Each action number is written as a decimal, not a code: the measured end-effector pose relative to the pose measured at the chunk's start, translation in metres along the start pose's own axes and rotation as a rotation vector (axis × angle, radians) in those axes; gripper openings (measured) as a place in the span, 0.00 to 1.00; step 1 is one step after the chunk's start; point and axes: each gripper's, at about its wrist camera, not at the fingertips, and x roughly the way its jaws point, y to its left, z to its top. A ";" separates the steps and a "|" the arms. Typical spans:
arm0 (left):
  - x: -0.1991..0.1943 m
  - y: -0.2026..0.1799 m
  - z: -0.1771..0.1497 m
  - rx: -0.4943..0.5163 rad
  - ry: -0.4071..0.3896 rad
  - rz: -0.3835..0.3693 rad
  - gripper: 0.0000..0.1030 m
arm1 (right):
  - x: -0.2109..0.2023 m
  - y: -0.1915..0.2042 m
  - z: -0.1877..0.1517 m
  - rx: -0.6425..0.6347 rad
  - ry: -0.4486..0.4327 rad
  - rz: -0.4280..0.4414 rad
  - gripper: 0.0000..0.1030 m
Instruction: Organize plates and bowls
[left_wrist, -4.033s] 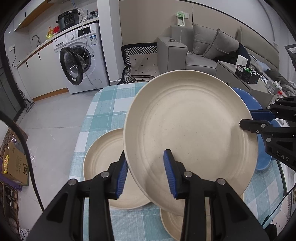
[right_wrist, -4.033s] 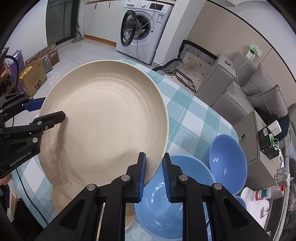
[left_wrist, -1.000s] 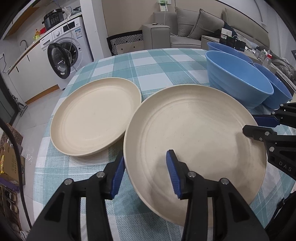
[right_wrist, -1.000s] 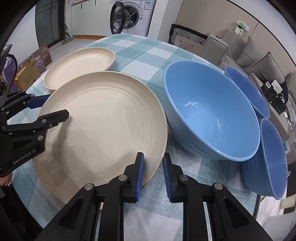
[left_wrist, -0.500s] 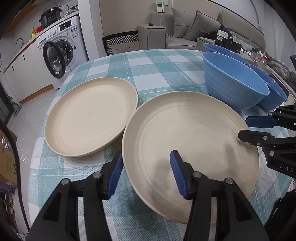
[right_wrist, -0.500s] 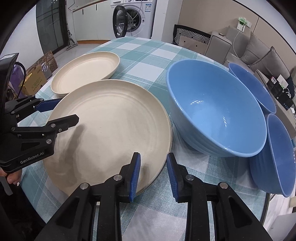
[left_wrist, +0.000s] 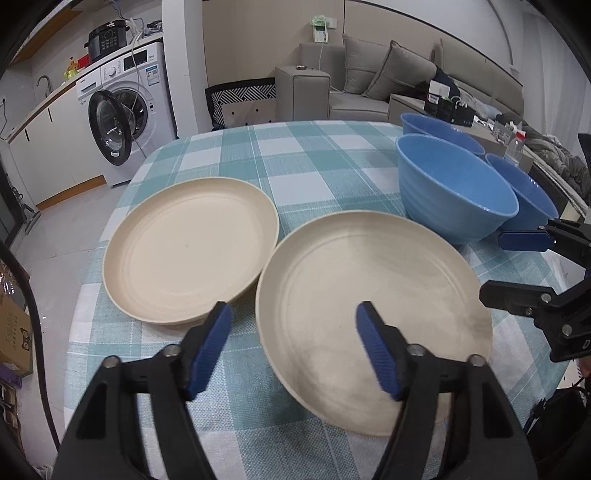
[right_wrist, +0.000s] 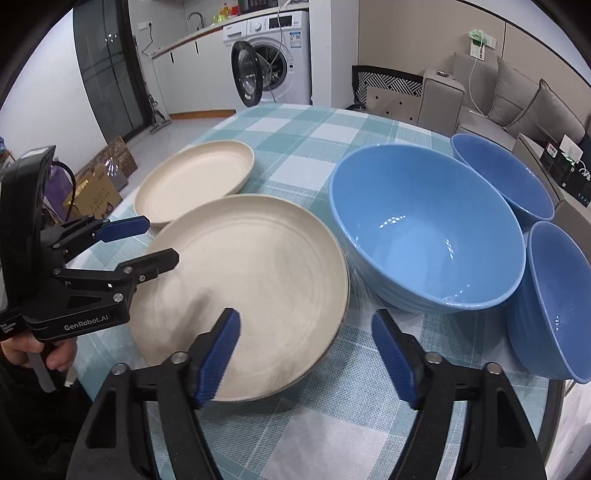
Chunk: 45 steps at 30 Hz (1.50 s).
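A cream plate (left_wrist: 373, 295) (right_wrist: 243, 288) lies flat at the near side of the checked table. My left gripper (left_wrist: 293, 314) (right_wrist: 159, 240) straddles its left rim; the jaws are opening and the pads stand off the plate. My right gripper (right_wrist: 306, 321) (left_wrist: 493, 266) straddles the right rim, its jaws also opening, touching nothing. A second cream plate (left_wrist: 188, 251) (right_wrist: 195, 181) rests just beyond to the left. A large blue bowl (left_wrist: 454, 192) (right_wrist: 424, 229) stands to the right, with two smaller blue bowls (right_wrist: 502, 173) (right_wrist: 557, 299) behind and beside it.
The teal checked tablecloth (left_wrist: 295, 155) shows bare cloth at the far side. A washing machine (left_wrist: 125, 122) with its door open stands beyond the table, a grey sofa (left_wrist: 388, 81) at the back right. A cardboard box (right_wrist: 92, 192) sits on the floor. A hand (right_wrist: 37, 350) holds the left gripper.
Both grippers were shut on the near plate's rim; their jaws have spread and let it go. The plate now lies flat, and the right gripper has drawn back a little.
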 end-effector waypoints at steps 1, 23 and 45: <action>-0.002 0.001 0.001 -0.003 -0.007 0.002 0.74 | -0.003 0.000 0.001 0.004 -0.012 0.003 0.83; -0.038 0.034 0.013 -0.099 -0.112 0.041 1.00 | -0.056 0.013 0.025 -0.006 -0.195 0.003 0.99; -0.038 0.098 0.028 -0.245 -0.129 0.122 1.00 | -0.042 0.038 0.085 -0.005 -0.203 0.048 0.99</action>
